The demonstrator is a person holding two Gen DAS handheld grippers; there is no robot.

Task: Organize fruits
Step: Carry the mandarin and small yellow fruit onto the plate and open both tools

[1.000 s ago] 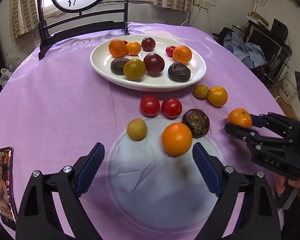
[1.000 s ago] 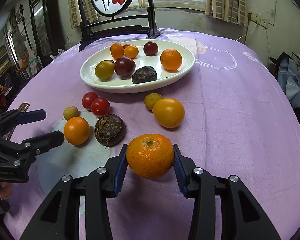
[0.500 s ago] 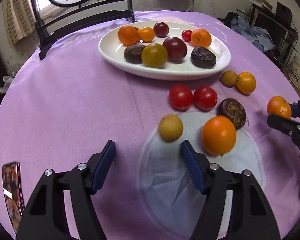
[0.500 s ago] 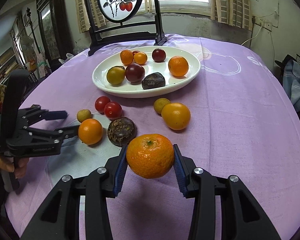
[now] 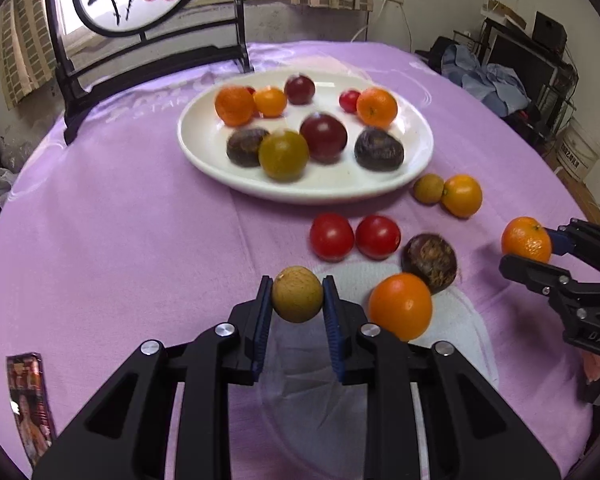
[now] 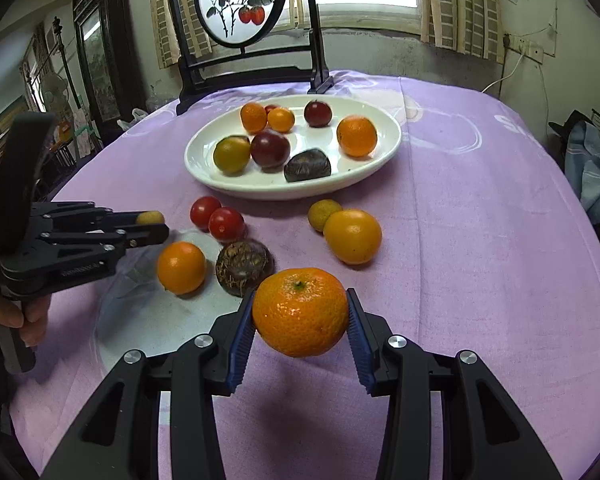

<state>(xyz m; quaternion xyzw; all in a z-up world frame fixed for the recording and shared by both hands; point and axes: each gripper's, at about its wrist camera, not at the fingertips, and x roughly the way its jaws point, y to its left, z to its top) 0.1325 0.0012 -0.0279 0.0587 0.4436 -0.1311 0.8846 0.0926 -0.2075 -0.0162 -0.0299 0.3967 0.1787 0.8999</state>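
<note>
My left gripper [image 5: 296, 300] is shut on a small yellow-brown fruit [image 5: 297, 299], its blue pads pressing both sides; the same gripper [image 6: 150, 226] shows at the left of the right wrist view with the fruit [image 6: 150, 217] peeking out. My right gripper [image 6: 300, 316] is shut on a mandarin [image 6: 300, 312], held above the cloth; that mandarin [image 5: 526, 239] also shows at the right of the left wrist view. A white plate [image 5: 204, 152] holds several fruits. Loose on the purple cloth lie two red tomatoes [image 5: 331, 237], an orange [image 5: 400, 306] and a dark wrinkled fruit [image 5: 430, 262].
A yellow-orange fruit [image 5: 462, 195] and a small brownish one [image 5: 429, 188] lie right of the plate. A black stand with a round painted screen [image 6: 240, 4] rises behind the plate. A printed card [image 5: 30, 392] lies near the table's left edge. A hand [image 6: 4, 312] holds the left gripper.
My left gripper moved left from the orange to the small yellow-brown fruit and closed on it. The right gripper kept still with the mandarin.
</note>
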